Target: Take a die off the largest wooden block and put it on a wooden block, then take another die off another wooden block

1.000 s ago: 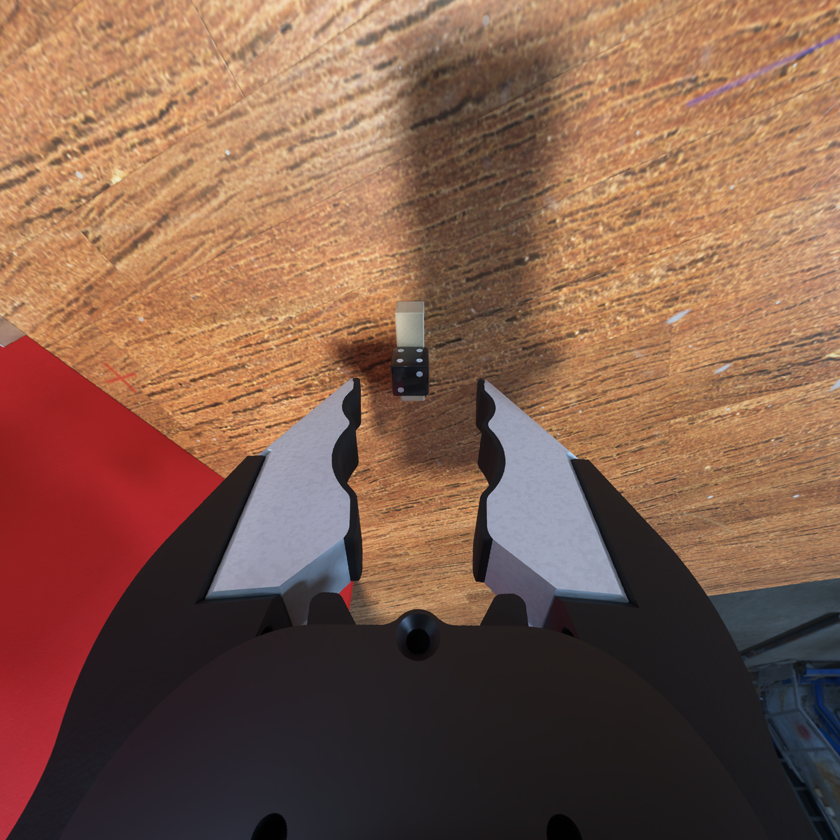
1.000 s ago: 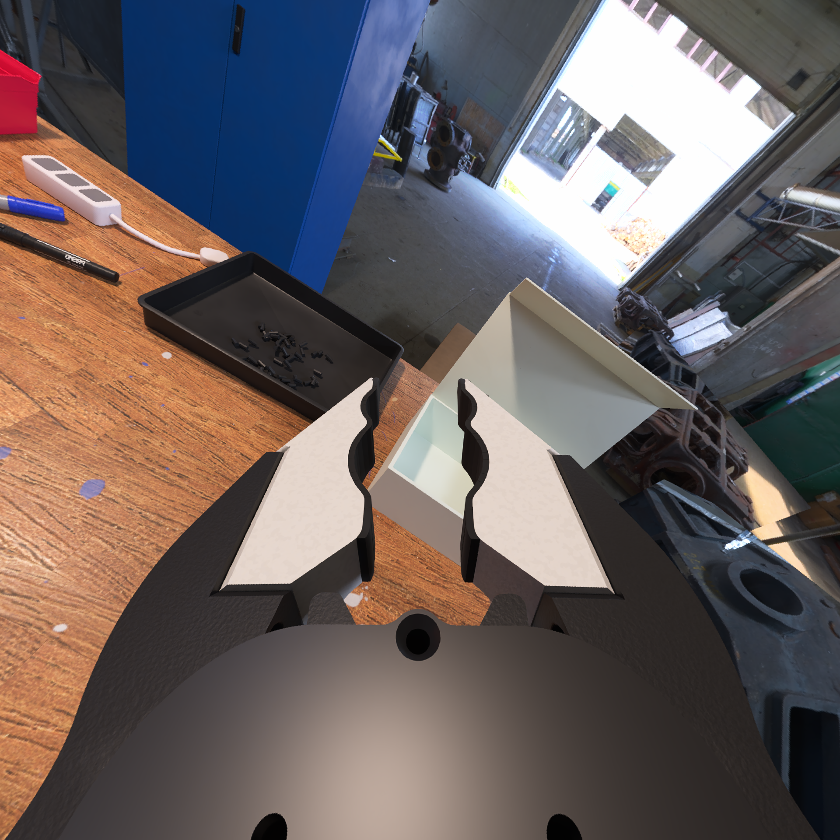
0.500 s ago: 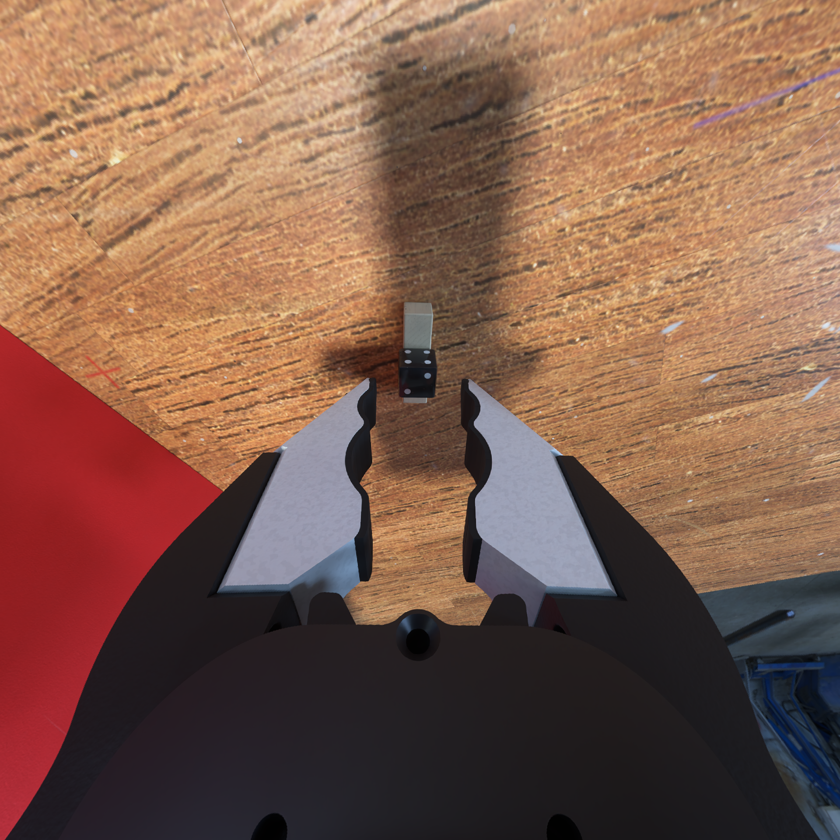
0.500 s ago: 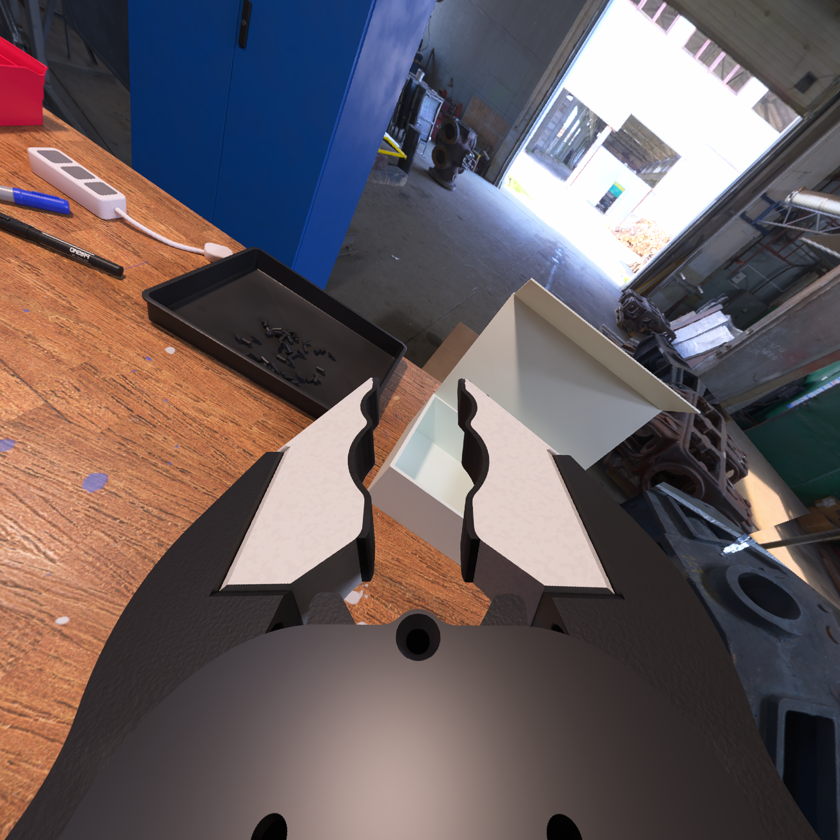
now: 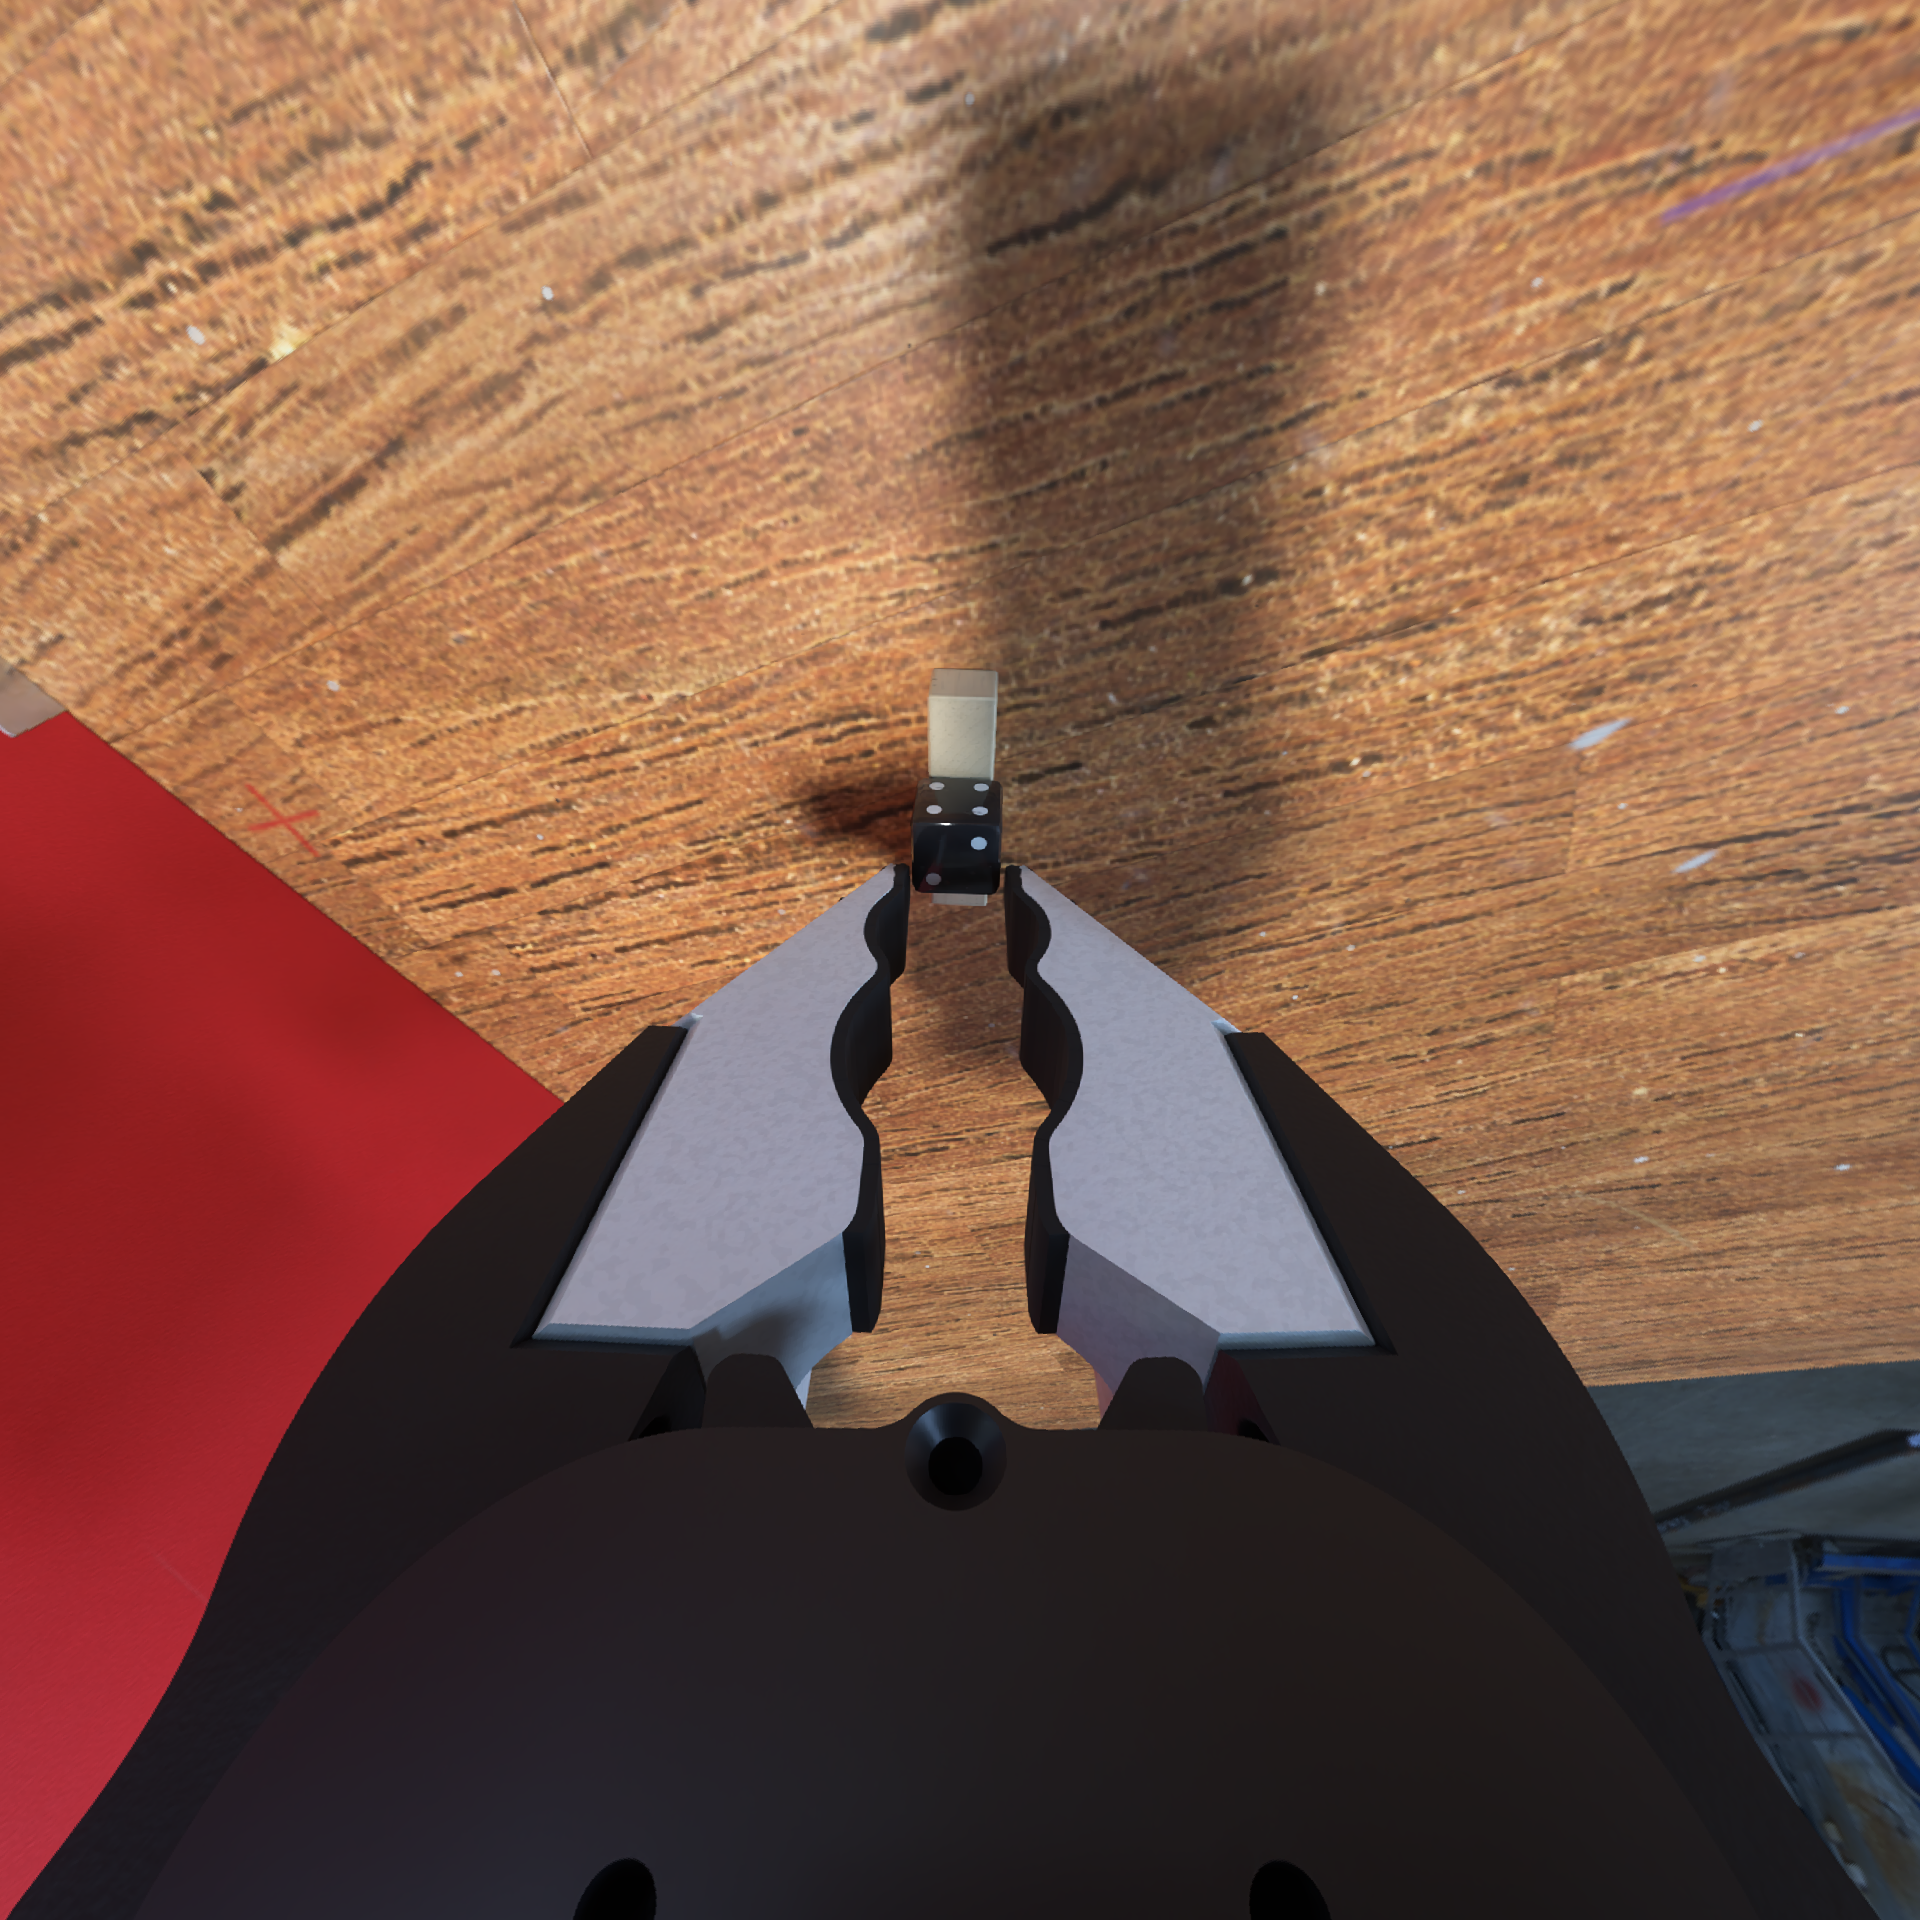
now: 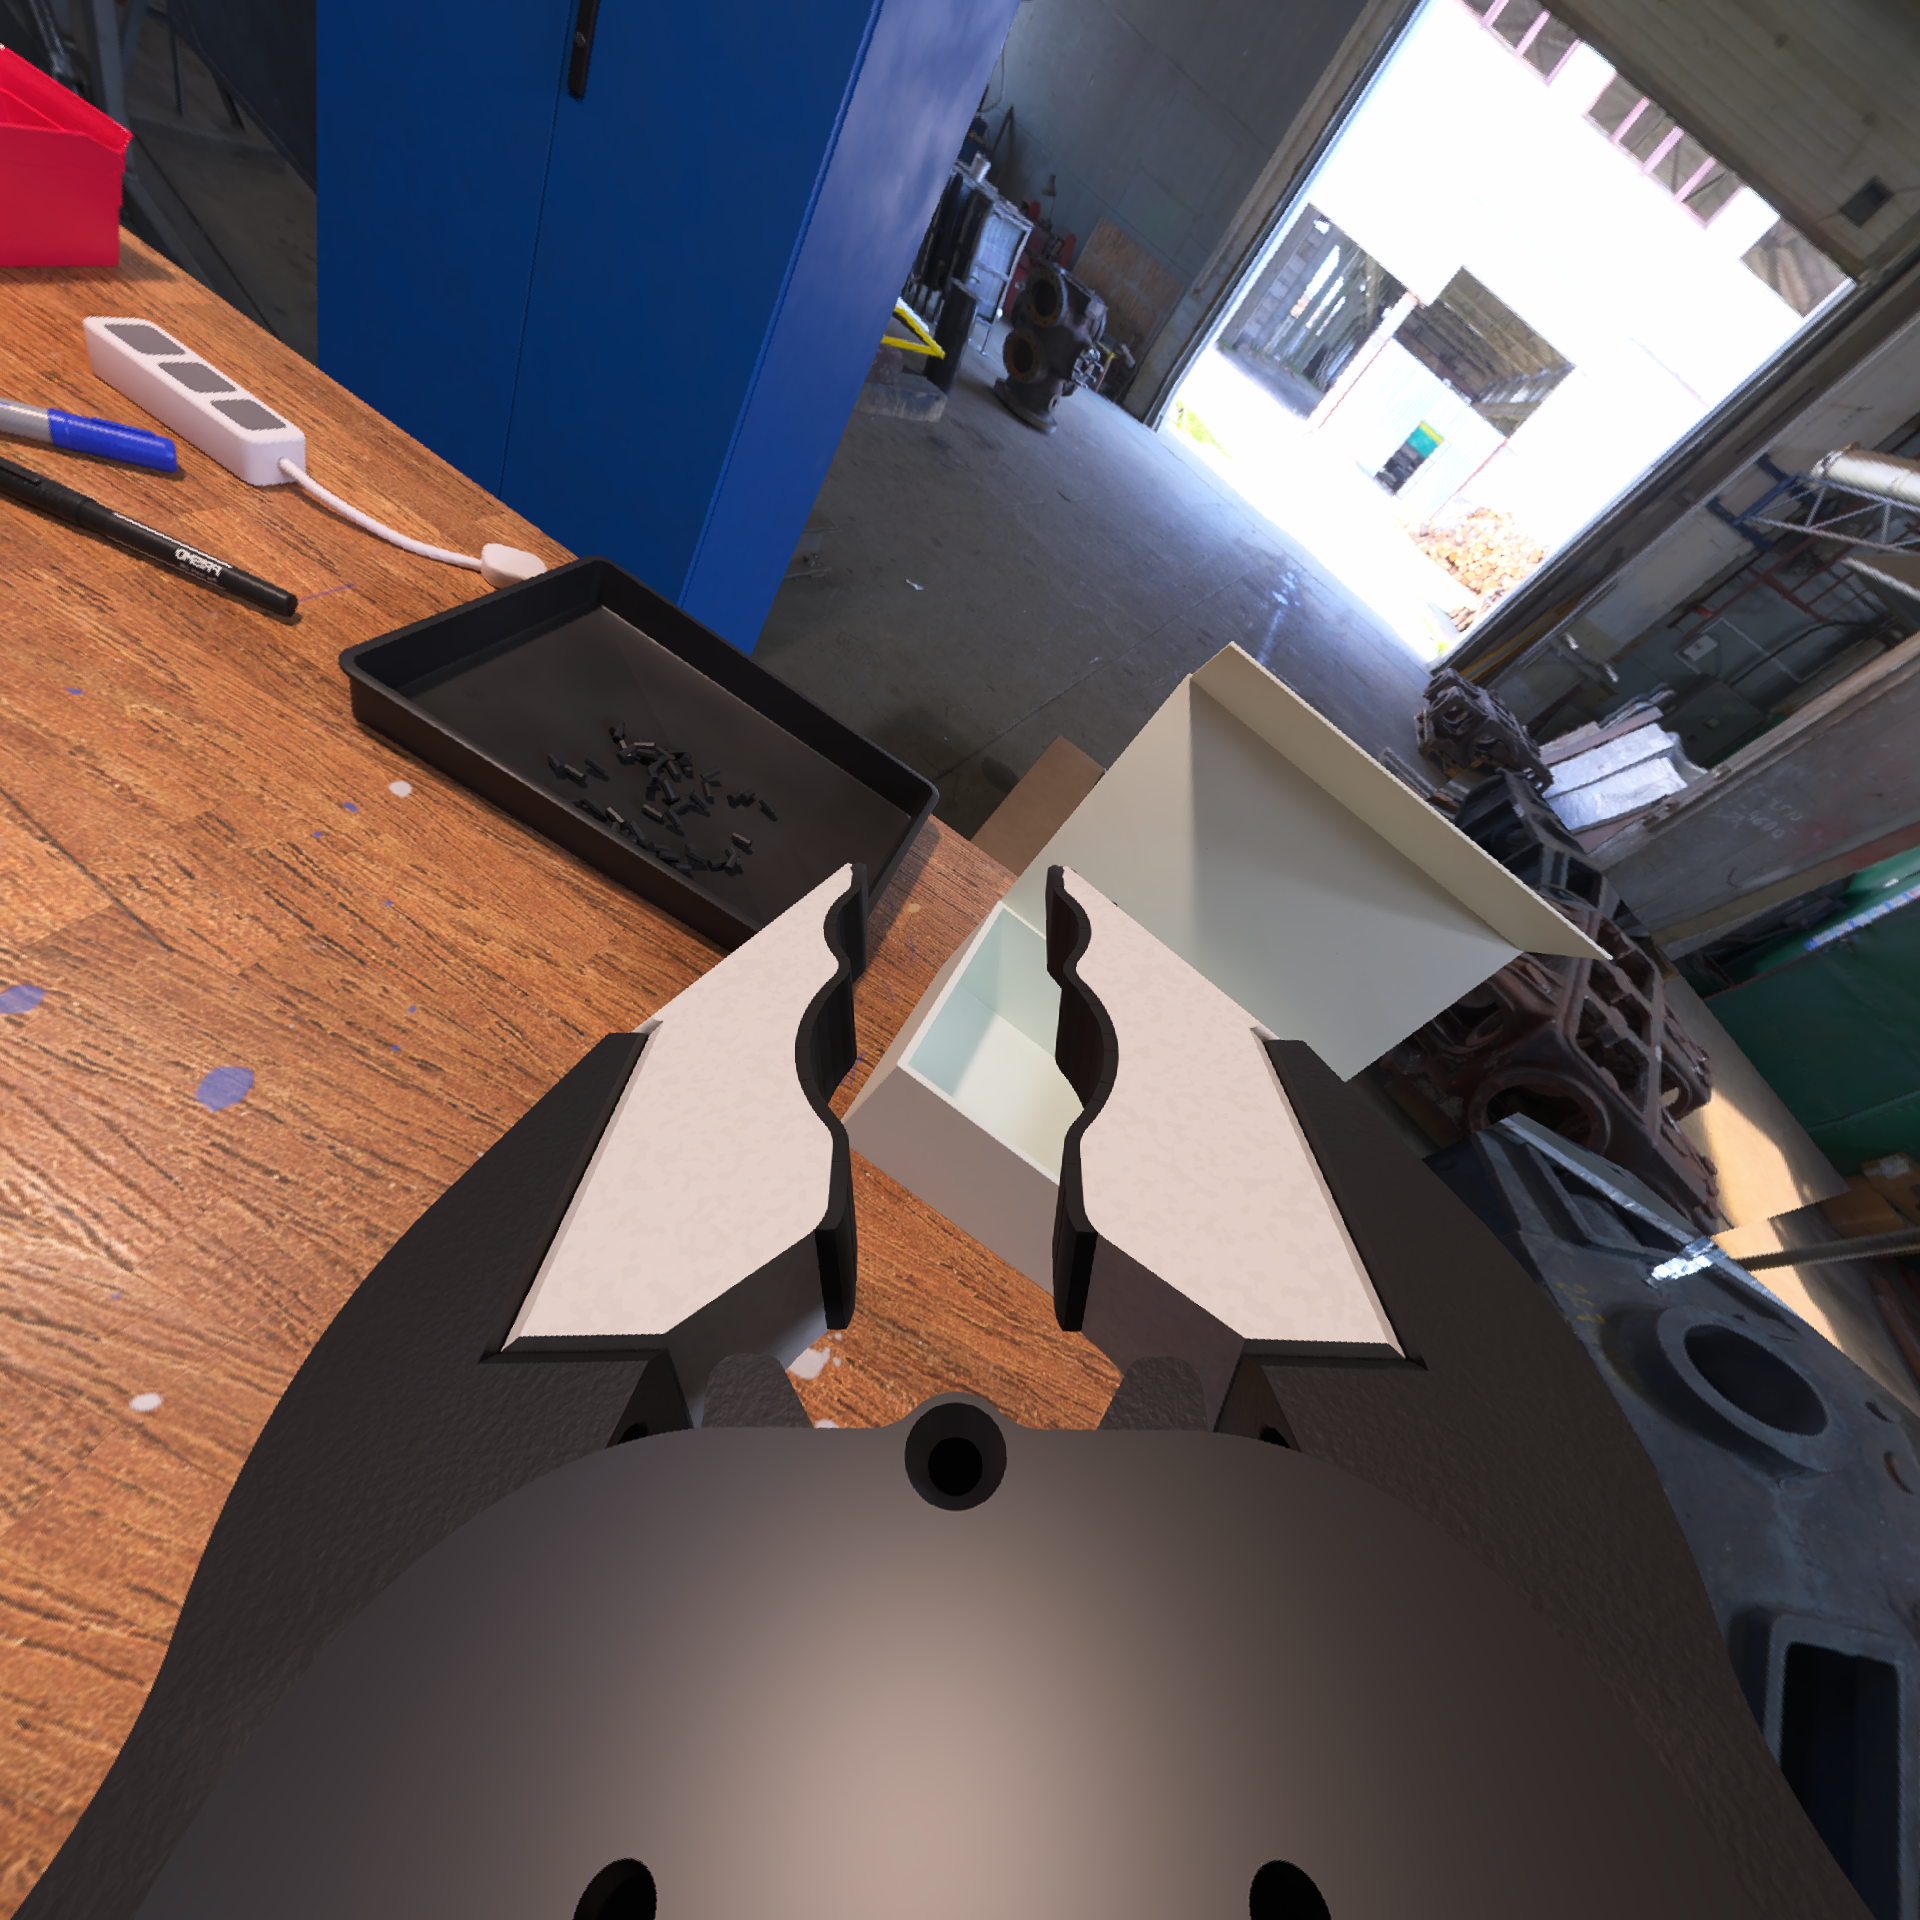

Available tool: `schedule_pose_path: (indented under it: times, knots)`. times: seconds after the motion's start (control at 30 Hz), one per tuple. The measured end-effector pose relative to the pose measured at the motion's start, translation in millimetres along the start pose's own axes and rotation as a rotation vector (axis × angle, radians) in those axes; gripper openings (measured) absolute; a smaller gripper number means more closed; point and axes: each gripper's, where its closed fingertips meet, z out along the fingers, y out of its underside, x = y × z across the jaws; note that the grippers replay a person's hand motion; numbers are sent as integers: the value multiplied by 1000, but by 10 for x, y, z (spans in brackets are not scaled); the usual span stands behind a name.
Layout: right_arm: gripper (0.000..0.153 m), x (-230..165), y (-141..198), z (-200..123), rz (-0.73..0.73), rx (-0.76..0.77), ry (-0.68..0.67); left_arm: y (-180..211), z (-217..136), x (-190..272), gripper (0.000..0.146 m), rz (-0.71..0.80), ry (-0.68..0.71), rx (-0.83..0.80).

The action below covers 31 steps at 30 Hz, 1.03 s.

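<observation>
In the left wrist view a black die (image 5: 956, 844) with white pips sits on a small pale wooden block (image 5: 962, 722) that stands on the wooden table (image 5: 1351, 727). My left gripper (image 5: 955, 881) points down at it. Its two fingertips (image 5: 900, 883) press against the die's left and right sides at its near edge, so it is shut on the die. My right gripper (image 6: 954, 883) is open and empty, held above the table's corner over an open white box (image 6: 987, 1039). No other blocks or dice are in view.
A red mat (image 5: 208, 1143) lies left of the block. The table edge (image 5: 1714, 1371) runs at the lower right of the left wrist view. The right wrist view shows a black tray (image 6: 468, 644) of small parts, a white power strip (image 6: 192, 395), two pens (image 6: 156, 545) and a red bin (image 6: 52, 197).
My left gripper's jaws have narrowed steadily and moved up to the die, and now meet its sides. My right gripper has drifted slightly and stays open.
</observation>
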Motion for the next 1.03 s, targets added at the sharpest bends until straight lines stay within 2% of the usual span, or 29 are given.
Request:
schedule_pose_path:
  times: [0.67, 0.8, 0.93, 1.03]
  knots:
    - [34, -82, 8, 36, -37, -23, -23, 10, 20, -7, 16, -8, 26, -38]
    - [34, -78, 9, 36, -38, -23, -23, 5, -114, 8, 16, -2, 13, -21]
    - [34, -77, 2, 36, -37, -20, -23, -139, -568, 160, 16, 18, -10, 164]
    - [34, -114, -59, 31, -47, 1, -28, -394, -1137, 642, 16, 71, 111, 490]
